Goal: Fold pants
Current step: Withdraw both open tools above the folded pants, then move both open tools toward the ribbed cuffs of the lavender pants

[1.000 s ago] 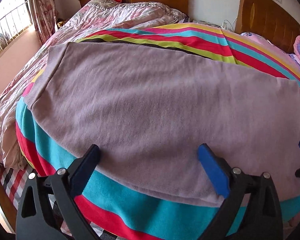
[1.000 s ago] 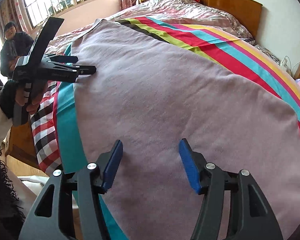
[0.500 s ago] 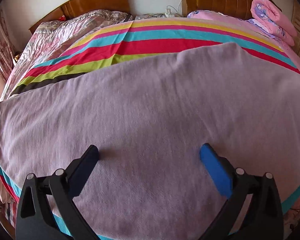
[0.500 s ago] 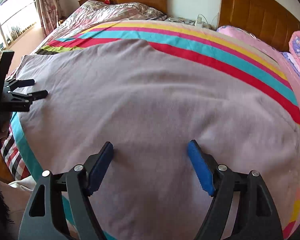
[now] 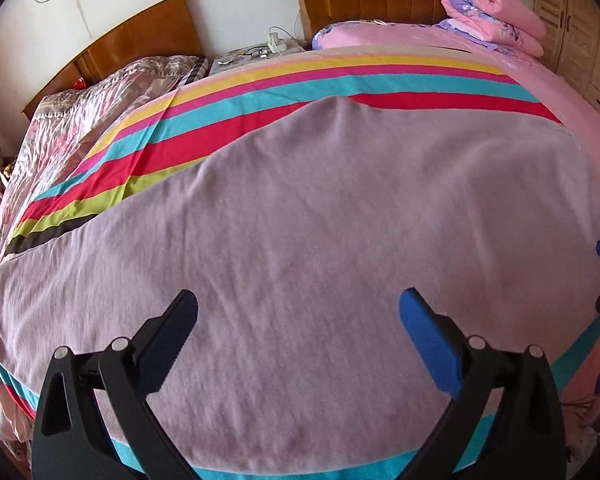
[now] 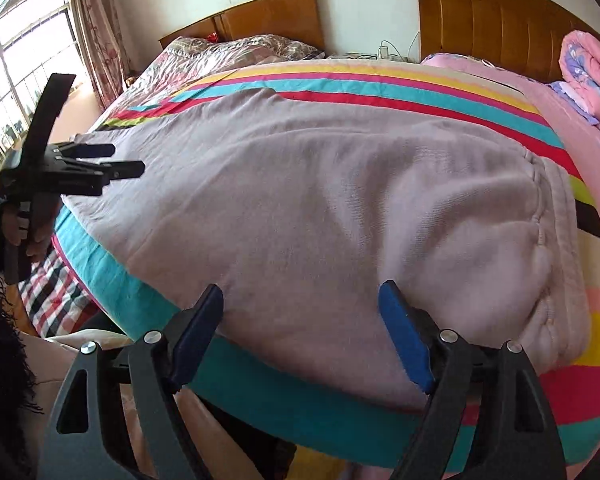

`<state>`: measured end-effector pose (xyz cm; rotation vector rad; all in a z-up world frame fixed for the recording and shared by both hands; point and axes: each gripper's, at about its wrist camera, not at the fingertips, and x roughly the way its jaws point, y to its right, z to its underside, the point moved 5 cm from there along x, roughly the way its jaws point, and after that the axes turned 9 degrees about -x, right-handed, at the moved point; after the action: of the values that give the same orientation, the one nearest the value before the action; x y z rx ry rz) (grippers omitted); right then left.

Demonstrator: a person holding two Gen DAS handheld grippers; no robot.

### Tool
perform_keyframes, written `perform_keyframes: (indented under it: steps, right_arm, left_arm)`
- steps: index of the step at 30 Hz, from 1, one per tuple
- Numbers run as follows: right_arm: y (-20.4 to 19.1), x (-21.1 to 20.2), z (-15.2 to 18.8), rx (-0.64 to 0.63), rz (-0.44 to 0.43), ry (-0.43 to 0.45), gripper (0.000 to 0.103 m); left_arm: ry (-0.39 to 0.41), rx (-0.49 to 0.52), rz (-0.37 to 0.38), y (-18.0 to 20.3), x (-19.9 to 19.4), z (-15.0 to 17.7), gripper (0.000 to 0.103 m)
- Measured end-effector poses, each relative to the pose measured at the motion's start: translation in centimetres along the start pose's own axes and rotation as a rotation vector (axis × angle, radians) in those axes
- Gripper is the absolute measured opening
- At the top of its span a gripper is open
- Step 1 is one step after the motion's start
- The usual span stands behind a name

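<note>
Lilac pants (image 6: 320,208) lie spread flat on a striped blanket (image 6: 260,392) along the bed's near edge.
The left gripper (image 5: 298,332) and right gripper (image 6: 300,328) both hover above the fabric, jaws spread wide and holding nothing; the right has just been opening.

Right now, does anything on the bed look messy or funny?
Nothing is spilled or torn. The lilac pants lie flat on the striped blanket, but slanted across its stripes, and the waistband end is bunched and puffy. Both tools hover open, holding nothing.
</note>
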<state>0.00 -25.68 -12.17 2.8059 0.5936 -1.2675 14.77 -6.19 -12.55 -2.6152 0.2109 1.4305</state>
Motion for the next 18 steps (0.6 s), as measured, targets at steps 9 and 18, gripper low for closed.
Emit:
perform_keyframes:
  steps: [9,18]
  right_arm:
    - [3.5,-0.5,-0.1,0.024,0.106,0.001,0.081]
    - [1.4,0.1,-3.5,-0.049,0.14,-0.034,0.081]
  left_arm:
    - [-0.041,0.024,-0.016,1.7,1.7,1.2,0.102]
    - [0.023,-0.044,-0.044,-1.6,-0.1,0.7,0.102]
